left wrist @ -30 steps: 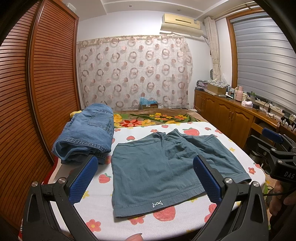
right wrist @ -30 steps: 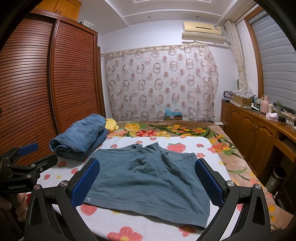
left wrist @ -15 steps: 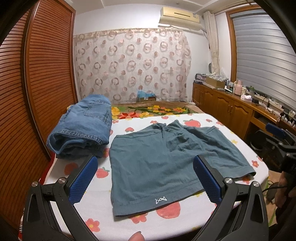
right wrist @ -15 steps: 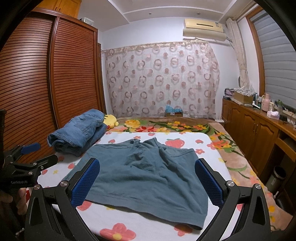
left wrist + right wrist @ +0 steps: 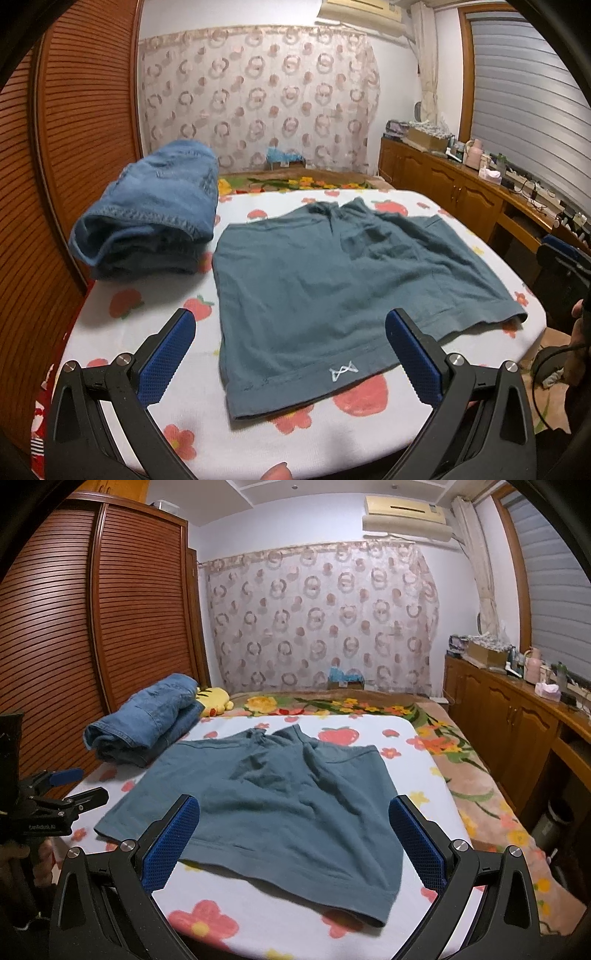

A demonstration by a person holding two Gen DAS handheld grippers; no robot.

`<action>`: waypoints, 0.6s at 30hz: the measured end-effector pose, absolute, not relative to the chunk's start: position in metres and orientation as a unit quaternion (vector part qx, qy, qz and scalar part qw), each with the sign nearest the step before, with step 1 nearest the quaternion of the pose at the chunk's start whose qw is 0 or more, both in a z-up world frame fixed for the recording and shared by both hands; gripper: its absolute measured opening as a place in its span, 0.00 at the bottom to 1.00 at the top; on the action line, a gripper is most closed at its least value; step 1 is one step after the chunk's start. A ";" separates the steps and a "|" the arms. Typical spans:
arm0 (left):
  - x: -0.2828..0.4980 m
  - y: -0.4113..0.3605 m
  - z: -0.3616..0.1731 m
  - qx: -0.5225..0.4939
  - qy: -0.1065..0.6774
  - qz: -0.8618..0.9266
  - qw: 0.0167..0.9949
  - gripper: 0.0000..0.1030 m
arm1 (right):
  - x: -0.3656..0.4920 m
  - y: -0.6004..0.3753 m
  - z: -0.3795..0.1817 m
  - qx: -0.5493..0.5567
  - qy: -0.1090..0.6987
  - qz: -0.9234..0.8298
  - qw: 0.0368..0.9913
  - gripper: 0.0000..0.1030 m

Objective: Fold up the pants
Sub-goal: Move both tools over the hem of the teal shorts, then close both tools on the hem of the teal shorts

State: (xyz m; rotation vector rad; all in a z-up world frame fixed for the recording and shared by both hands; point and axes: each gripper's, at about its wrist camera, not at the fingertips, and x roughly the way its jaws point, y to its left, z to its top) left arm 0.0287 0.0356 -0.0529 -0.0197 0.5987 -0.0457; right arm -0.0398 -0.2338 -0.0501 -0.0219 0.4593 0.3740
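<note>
Pants (image 5: 332, 288): one pair, short-legged, teal-grey knit cotton with a small white stitched logo near one hem; lay spread flat and face up on the white bed sheet printed with strawberries and flowers (image 5: 155, 332), waistband toward the far curtain, both leg hems toward the near edge. Placement was judged deliberate, since a garment opened out flat gives clear corners for a first fold. No fold had yet been made.

Left gripper (image 5: 291, 354): one, black frame with blue textured pads; hovered above the near hem by the logo, jaws spread wide and holding nothing. The position was judged a lead-in to pinching that hem.

Right gripper (image 5: 295, 842): one, same build; hovered over the other leg's near hem, jaws likewise parted and empty. One tool per leg suited lifting both hems together.

Folded blue denim jeans (image 5: 155, 206): one stack, set beside the pants at the sheet's far left corner, just clear of them, probably put aside there as finished.

Yellow plush toy (image 5: 214, 701): one, behind the jeans.

Wooden louvred wardrobe (image 5: 110, 627): one, along the left.
</note>
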 end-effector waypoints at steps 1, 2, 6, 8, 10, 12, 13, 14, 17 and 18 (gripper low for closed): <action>0.029 0.036 -0.055 -0.009 0.297 -0.023 0.955 1.00 | -0.039 -0.234 -0.050 -0.013 0.228 0.182 0.956 0.99; 0.029 0.038 -0.057 -0.009 0.299 -0.024 0.954 1.00 | -0.037 -0.233 -0.049 -0.017 0.230 0.179 0.957 0.98; 0.031 0.042 -0.067 -0.011 0.310 -0.031 0.950 1.00 | -0.035 -0.233 -0.050 -0.021 0.237 0.174 0.955 0.94; 0.033 0.045 -0.071 -0.013 0.316 -0.034 0.948 1.00 | -0.034 -0.234 -0.052 -0.025 0.244 0.176 0.953 0.91; 0.034 0.049 -0.077 -0.016 0.325 -0.035 0.945 1.00 | -0.031 -0.235 -0.054 -0.028 0.252 0.174 0.951 0.88; 0.035 0.051 -0.081 -0.019 0.333 -0.037 0.942 1.00 | -0.029 -0.235 -0.058 -0.032 0.264 0.172 0.949 0.83; 0.035 0.052 -0.083 -0.020 0.336 -0.036 0.941 1.00 | -0.028 -0.236 -0.060 -0.033 0.268 0.169 0.948 0.82; 0.036 0.054 -0.085 -0.021 0.338 -0.035 0.940 1.00 | -0.027 -0.237 -0.061 -0.034 0.274 0.167 0.947 0.80; 0.035 0.058 -0.091 -0.025 0.345 -0.035 0.938 1.00 | -0.028 -0.239 -0.063 -0.036 0.293 0.161 0.942 0.78; 0.035 0.061 -0.092 -0.025 0.347 -0.034 0.937 1.00 | -0.027 -0.239 -0.064 -0.035 0.299 0.159 0.940 0.77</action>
